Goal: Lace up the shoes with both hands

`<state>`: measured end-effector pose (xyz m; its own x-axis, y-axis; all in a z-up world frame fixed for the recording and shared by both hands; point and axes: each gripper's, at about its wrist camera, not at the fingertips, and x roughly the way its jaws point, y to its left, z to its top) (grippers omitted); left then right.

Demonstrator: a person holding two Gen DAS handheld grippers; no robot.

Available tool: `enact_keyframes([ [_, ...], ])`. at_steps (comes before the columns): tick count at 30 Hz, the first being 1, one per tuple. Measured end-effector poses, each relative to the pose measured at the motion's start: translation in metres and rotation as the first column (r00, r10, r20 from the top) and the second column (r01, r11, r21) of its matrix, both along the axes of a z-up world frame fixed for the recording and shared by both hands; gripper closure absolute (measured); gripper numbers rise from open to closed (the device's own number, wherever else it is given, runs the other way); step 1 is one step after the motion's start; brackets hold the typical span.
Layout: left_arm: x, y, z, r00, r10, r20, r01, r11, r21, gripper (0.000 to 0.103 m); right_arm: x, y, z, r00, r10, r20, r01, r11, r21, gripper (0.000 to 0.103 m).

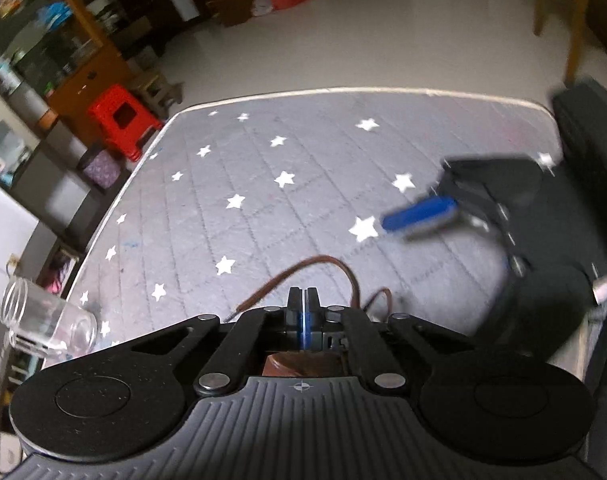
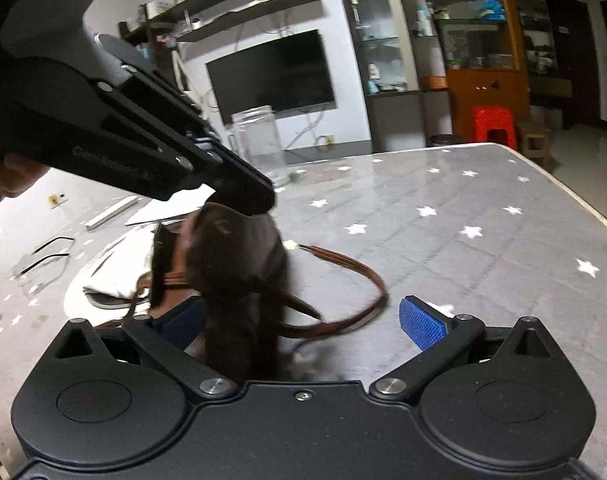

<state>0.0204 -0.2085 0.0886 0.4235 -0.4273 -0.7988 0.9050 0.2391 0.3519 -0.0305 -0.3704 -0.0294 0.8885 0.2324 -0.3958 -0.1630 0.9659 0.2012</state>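
Note:
A dark brown shoe (image 2: 239, 280) stands on the grey star-patterned table cover (image 2: 443, 208), blurred by motion. Its brown lace (image 2: 355, 272) loops out to the right on the cover. My left gripper (image 1: 302, 300) is shut, its tips on the shoe's upper edge (image 1: 299, 364); in the right wrist view it (image 2: 247, 196) comes in from the upper left onto the shoe's top. The lace (image 1: 327, 264) arcs just beyond its tips. My right gripper (image 2: 303, 320) is open, its blue pads (image 2: 421, 326) on either side of the shoe. It also shows, blurred, in the left wrist view (image 1: 419, 216).
A clear glass jar (image 2: 259, 140) stands at the far side of the table; it shows at the left edge in the left wrist view (image 1: 43, 320). Thin black strips (image 2: 51, 254) and white paper lie left. A red stool (image 1: 121, 120) stands beyond the table edge.

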Motion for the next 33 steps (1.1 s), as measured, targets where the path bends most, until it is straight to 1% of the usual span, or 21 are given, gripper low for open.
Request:
enact_keyframes([
  [2, -0.007, 0.001, -0.006, 0.999, -0.05, 0.016, 0.049, 0.998, 0.035, 0.101, 0.002, -0.005, 0.0, 1.0, 0.0, -0.007, 0.0, 1.0, 0.004, 0.0],
  [3, -0.008, 0.002, -0.008, 0.998, -0.058, 0.018, 0.058, 0.997, 0.042, 0.1, 0.004, -0.008, 0.0, 1.0, 0.001, -0.015, -0.001, 1.0, 0.011, 0.0],
  [4, -0.011, 0.002, -0.01, 0.997, -0.078, 0.022, 0.076, 0.995, 0.057, 0.1, 0.006, -0.012, -0.001, 1.0, 0.001, -0.025, 0.0, 1.0, 0.017, 0.006],
  [5, -0.014, 0.002, -0.012, 0.995, -0.098, 0.028, 0.096, 0.993, 0.069, 0.098, 0.008, -0.015, -0.001, 0.999, 0.007, -0.034, -0.006, 1.0, 0.022, 0.009],
  [7, -0.017, 0.003, -0.014, 0.993, -0.113, 0.038, 0.11, 0.991, 0.079, 0.093, 0.013, -0.018, -0.002, 0.998, 0.03, -0.05, -0.028, 0.999, 0.033, 0.02],
  [9, -0.021, 0.006, -0.015, 0.99, -0.131, 0.052, 0.126, 0.988, 0.091, 0.079, 0.018, -0.016, -0.002, 0.997, 0.055, -0.06, -0.053, 0.998, 0.029, 0.024],
  [11, -0.027, 0.009, -0.015, 0.985, -0.157, 0.075, 0.149, 0.984, 0.103, 0.075, 0.022, -0.014, -0.001, 0.995, 0.085, -0.059, -0.084, 0.996, 0.02, 0.033],
  [13, -0.03, 0.012, -0.015, 0.982, -0.173, 0.081, 0.163, 0.98, 0.111, 0.075, 0.025, -0.011, 0.001, 0.99, 0.125, -0.059, -0.124, 0.992, 0.015, 0.048],
  [14, -0.032, 0.013, -0.015, 0.98, -0.18, 0.084, 0.17, 0.979, 0.115, 0.075, 0.026, -0.01, 0.001, 0.989, 0.137, -0.06, -0.136, 0.991, 0.012, 0.051],
  [15, -0.034, 0.014, -0.016, 0.979, -0.187, 0.086, 0.176, 0.977, 0.121, 0.075, 0.027, -0.009, 0.001, 0.986, 0.155, -0.06, -0.155, 0.988, 0.003, 0.059],
  [16, -0.035, 0.014, -0.017, 0.978, -0.191, 0.087, 0.179, 0.976, 0.125, 0.075, 0.027, -0.007, 0.002, 0.982, 0.177, -0.06, -0.178, 0.984, -0.005, 0.071],
  [19, -0.036, 0.011, -0.023, 0.977, -0.197, 0.085, 0.184, 0.974, 0.133, 0.074, 0.025, -0.004, 0.005, 0.978, 0.202, -0.052, -0.203, 0.979, -0.025, 0.087],
  [21, -0.038, 0.009, -0.029, 0.973, -0.211, 0.094, 0.196, 0.969, 0.147, 0.074, 0.021, -0.005, 0.009, 0.982, 0.185, -0.025, -0.186, 0.981, -0.053, 0.088],
  [23, -0.037, 0.005, -0.033, 0.971, -0.215, 0.105, 0.198, 0.968, 0.152, 0.073, 0.014, -0.009, 0.017, 0.989, 0.145, 0.021, -0.143, 0.987, -0.074, 0.09],
  [26, -0.033, 0.001, -0.035, 0.974, -0.202, 0.107, 0.185, 0.972, 0.145, 0.072, 0.006, -0.017, 0.029, 0.992, 0.11, 0.068, -0.105, 0.991, -0.08, 0.091],
  [31, -0.024, -0.004, -0.041, 0.984, -0.157, 0.081, 0.143, 0.978, 0.151, 0.073, -0.009, -0.022, 0.041, 0.988, 0.08, 0.133, -0.065, 0.992, -0.112, 0.091],
  [32, -0.023, -0.005, -0.041, 0.987, -0.144, 0.073, 0.132, 0.98, 0.152, 0.078, -0.011, -0.021, 0.043, 0.987, 0.081, 0.141, -0.065, 0.991, -0.117, 0.091],
  [33, -0.022, -0.005, -0.042, 0.99, -0.128, 0.065, 0.117, 0.982, 0.15, 0.09, -0.013, -0.021, 0.043, 0.986, 0.079, 0.148, -0.062, 0.991, -0.12, 0.091],
])
